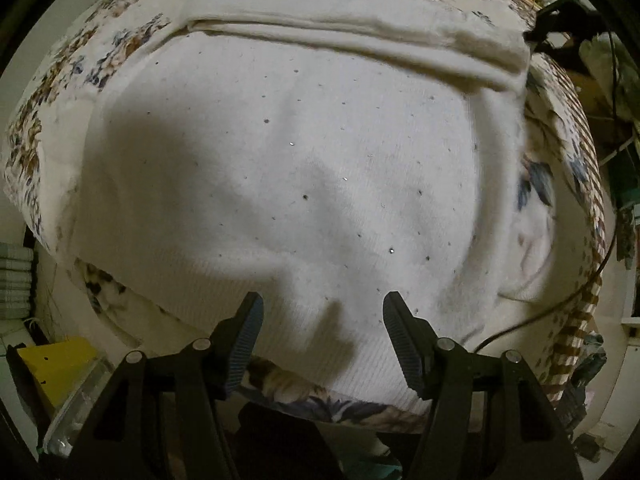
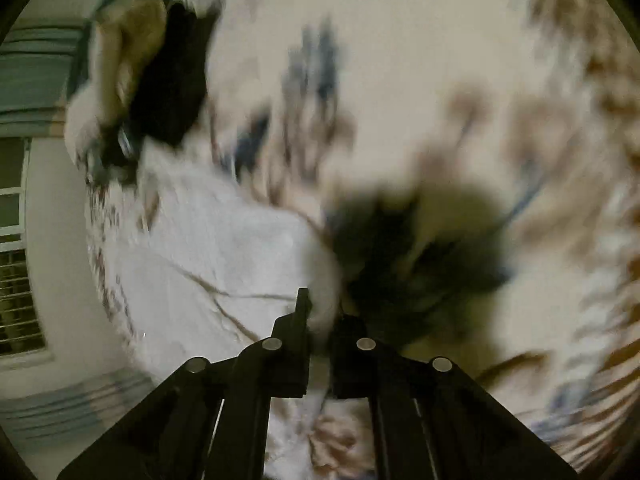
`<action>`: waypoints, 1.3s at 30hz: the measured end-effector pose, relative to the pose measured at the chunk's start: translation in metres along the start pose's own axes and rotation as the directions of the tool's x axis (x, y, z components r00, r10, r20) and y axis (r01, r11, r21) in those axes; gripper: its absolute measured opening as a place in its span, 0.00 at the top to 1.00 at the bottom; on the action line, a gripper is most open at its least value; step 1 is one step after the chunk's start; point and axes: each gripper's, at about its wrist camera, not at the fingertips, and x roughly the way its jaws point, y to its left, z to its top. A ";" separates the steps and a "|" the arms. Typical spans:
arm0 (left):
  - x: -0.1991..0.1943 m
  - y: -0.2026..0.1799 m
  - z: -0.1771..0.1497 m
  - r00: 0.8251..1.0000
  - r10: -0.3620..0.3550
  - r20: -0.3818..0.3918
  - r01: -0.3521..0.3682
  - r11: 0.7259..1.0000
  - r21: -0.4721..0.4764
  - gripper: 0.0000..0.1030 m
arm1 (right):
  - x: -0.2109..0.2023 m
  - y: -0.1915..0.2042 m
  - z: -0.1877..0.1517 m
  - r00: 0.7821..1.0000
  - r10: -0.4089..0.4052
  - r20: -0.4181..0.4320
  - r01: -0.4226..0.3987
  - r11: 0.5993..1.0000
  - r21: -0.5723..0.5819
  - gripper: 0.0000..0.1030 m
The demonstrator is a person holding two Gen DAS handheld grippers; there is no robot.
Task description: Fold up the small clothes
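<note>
Hovering left gripper [image 1: 323, 340], jaws apart, over near hem of white sweater [image 1: 288, 168] lying on floral bedspread [image 1: 560, 208] | right gripper [image 2: 320, 344] nearly closed, seemingly pinching sweater edge, blurred | advice: grip both hem corners evenly, fold away.

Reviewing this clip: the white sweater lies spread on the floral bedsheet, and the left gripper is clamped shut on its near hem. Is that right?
Not quite. In the left wrist view the left gripper is open, its fingers spread wide apart above the near hem with nothing between them. The rest holds: the white sweater lies spread on the floral bedsheet.
</note>
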 end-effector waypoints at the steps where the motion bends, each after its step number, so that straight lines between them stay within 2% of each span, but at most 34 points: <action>1: 0.003 -0.004 -0.002 1.000 -0.011 -0.005 0.011 1.000 0.001 0.42 | -0.016 -0.006 0.012 0.999 -0.018 0.044 0.017 1.000 0.010 0.94; 3: 0.007 -0.014 -0.004 0.999 -0.031 -0.014 0.031 0.999 0.011 0.42 | -0.026 -0.018 0.030 0.998 -0.042 0.052 0.040 0.998 0.046 0.94; 7: 0.009 -0.045 -0.009 0.998 -0.058 -0.013 0.059 0.995 0.076 0.42 | -0.005 -0.019 0.045 0.995 -0.093 -0.031 0.093 0.996 0.016 0.92; 8: 0.008 -0.051 -0.011 0.998 -0.059 -0.013 0.060 0.994 0.096 0.42 | -0.001 -0.017 0.046 0.993 -0.101 -0.065 0.101 0.995 0.000 0.88; 10: 0.010 -0.066 -0.018 0.998 -0.062 -0.017 0.063 0.988 0.138 0.42 | -0.003 -0.020 0.044 0.991 -0.091 -0.103 0.091 0.996 -0.003 0.70; 11: 0.013 -0.074 -0.020 0.997 -0.067 -0.026 0.070 0.985 0.157 0.42 | -0.010 -0.025 0.041 0.992 -0.071 -0.103 0.072 0.997 0.004 0.55; 12: 0.015 -0.078 -0.022 0.997 -0.073 -0.035 0.078 0.982 0.170 0.42 | -0.018 -0.030 0.038 0.992 -0.061 -0.107 0.062 0.998 0.005 0.47; 16: 0.038 -0.103 -0.031 0.993 -0.090 -0.083 0.106 0.971 0.215 0.42 | -0.051 -0.057 0.008 0.983 -0.046 -0.180 0.045 0.999 -0.010 0.43; 20: 0.074 -0.126 -0.033 0.993 -0.046 -0.113 0.074 0.963 0.260 0.42 | -0.062 -0.080 -0.018 0.971 -0.004 -0.241 0.006 1.000 0.009 0.39; 22: 0.082 -0.132 -0.030 0.997 -0.019 -0.077 0.040 0.960 0.277 0.43 | -0.056 -0.086 -0.021 0.970 0.051 -0.236 -0.044 0.998 0.037 0.39; 23: 0.079 -0.134 -0.028 0.999 -0.017 -0.039 0.027 0.958 0.284 0.51 | -0.051 -0.086 -0.020 0.970 0.082 -0.229 -0.072 0.996 0.053 0.39; 24: 0.077 -0.135 -0.027 1.000 -0.002 -0.013 0.006 0.957 0.289 0.71 | -0.044 -0.086 -0.018 0.968 0.117 -0.221 -0.104 0.992 0.071 0.39; 26: 0.072 -0.137 -0.024 1.000 0.021 0.014 -0.024 0.958 0.287 0.91 | -0.028 -0.080 -0.014 0.959 0.192 -0.208 -0.174 0.979 0.105 0.39; 27: 0.068 -0.133 -0.023 1.000 0.005 0.016 -0.010 0.961 0.276 0.92 | -0.016 -0.076 -0.010 0.953 0.229 -0.198 -0.209 0.971 0.119 0.39; 29: 0.058 -0.126 -0.024 0.999 -0.010 0.035 0.000 0.967 0.256 0.93 | 0.004 -0.070 -0.002 0.948 0.253 -0.191 -0.230 0.964 0.135 0.39; 31: 0.044 -0.115 -0.026 0.999 -0.027 0.046 0.015 0.970 0.243 0.93 | 0.022 -0.068 0.002 0.952 0.243 -0.188 -0.211 0.962 0.173 0.40; 32: 0.035 -0.112 -0.026 0.998 -0.033 0.055 0.020 0.972 0.232 0.93 | 0.027 -0.067 0.002 0.952 0.250 -0.176 -0.216 0.957 0.193 0.46; 33: 0.026 -0.108 -0.025 0.997 -0.046 0.063 0.031 0.975 0.222 0.93 | 0.028 -0.062 0.003 0.957 0.242 -0.160 -0.211 0.959 0.189 0.81; 34: 0.013 -0.103 -0.023 0.996 -0.059 0.072 0.043 0.977 0.208 0.93 | 0.027 -0.054 0.002 0.964 0.212 -0.158 -0.185 0.968 0.171 0.88; 39: -0.043 -0.062 -0.004 0.983 -0.133 0.123 0.119 0.986 0.117 0.94 | -0.013 -0.006 -0.001 0.983 0.149 -0.103 -0.138 0.984 0.108 0.89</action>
